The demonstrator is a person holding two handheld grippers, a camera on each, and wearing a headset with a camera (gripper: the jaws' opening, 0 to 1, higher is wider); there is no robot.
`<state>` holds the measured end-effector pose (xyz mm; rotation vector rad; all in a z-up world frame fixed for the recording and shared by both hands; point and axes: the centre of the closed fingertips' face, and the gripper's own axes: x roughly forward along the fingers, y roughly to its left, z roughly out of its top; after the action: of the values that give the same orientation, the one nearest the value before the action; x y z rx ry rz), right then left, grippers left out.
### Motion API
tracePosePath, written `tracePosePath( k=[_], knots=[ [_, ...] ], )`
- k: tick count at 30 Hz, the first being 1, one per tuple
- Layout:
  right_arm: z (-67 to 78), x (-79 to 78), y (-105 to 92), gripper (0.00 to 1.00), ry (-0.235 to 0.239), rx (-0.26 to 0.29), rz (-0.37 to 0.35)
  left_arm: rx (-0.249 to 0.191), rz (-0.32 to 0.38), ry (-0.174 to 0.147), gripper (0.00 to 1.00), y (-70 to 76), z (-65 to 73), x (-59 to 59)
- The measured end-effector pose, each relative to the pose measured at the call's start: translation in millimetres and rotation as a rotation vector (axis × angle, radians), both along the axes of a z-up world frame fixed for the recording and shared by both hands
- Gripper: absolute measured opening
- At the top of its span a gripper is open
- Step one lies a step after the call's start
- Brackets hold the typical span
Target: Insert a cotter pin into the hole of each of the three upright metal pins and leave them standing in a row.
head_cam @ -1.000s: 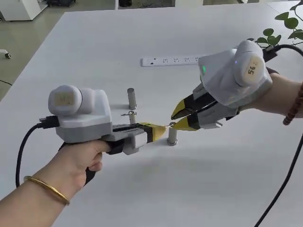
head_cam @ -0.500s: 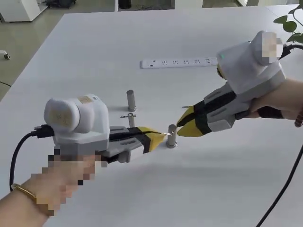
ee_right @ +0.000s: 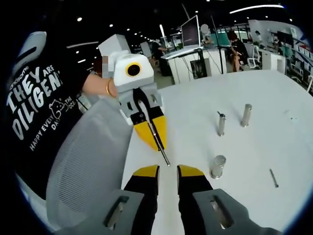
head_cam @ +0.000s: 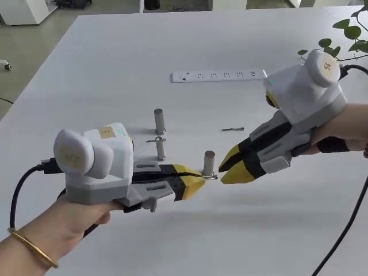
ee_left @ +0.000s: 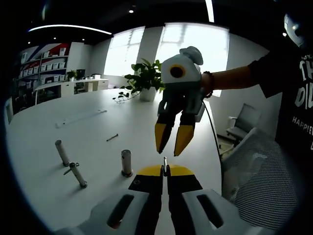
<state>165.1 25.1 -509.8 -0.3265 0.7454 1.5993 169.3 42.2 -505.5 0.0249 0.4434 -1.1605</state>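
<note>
**A:** Since half a second ago both your grippers have dropped. The left gripper (head_cam: 199, 181) now sits low beside the front metal pin (head_cam: 209, 161), and the right gripper (head_cam: 229, 168) has come down close on its other side.

**B:** What are they holding over the white surface (head_cam: 172, 46)?

**A:** Your left is pinched tight on a cotter pin (ee_right: 164, 156), which juts past the tips. Your right is slightly spread and empty.

**B:** And the row?

**A:** All three stand. The front one and the back pin (head_cam: 159, 121) look bare; the middle pin (head_cam: 161, 150) carries a seated cotter pin (head_cam: 156, 139). A spare cotter pin (head_cam: 233, 129) lies loose behind.

**B:** Handling?

**A:** I'd judge the cotter pin light, thin, springy and slippery, likely to pivot. Hold it by the looped head, and steady the upright pin low, since it could topple.
</note>
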Motion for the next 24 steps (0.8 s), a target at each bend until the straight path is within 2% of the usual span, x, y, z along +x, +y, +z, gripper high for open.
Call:
tracePosePath(
  k=[8, 15, 24],
  knots=[
    [-2.6, -10.9, -0.3, 0.1, 0.049, 0.01, 0.04, -0.009, -0.032, 0.004, 0.0, -1.5, -0.7, -7.9],
    [-1.7, -24.6, 1.5, 0.08, 0.072, 0.017, 0.102, -0.024, -0.074, -0.001, 0.0, -7.3, 3.2, -17.1],
    [-3.6, -32.3, 2.4, 0.04, 0.086, 0.022, 0.134, -0.025, -0.097, 0.0, 0.0, -9.8, 3.3, -22.7]
  ],
)
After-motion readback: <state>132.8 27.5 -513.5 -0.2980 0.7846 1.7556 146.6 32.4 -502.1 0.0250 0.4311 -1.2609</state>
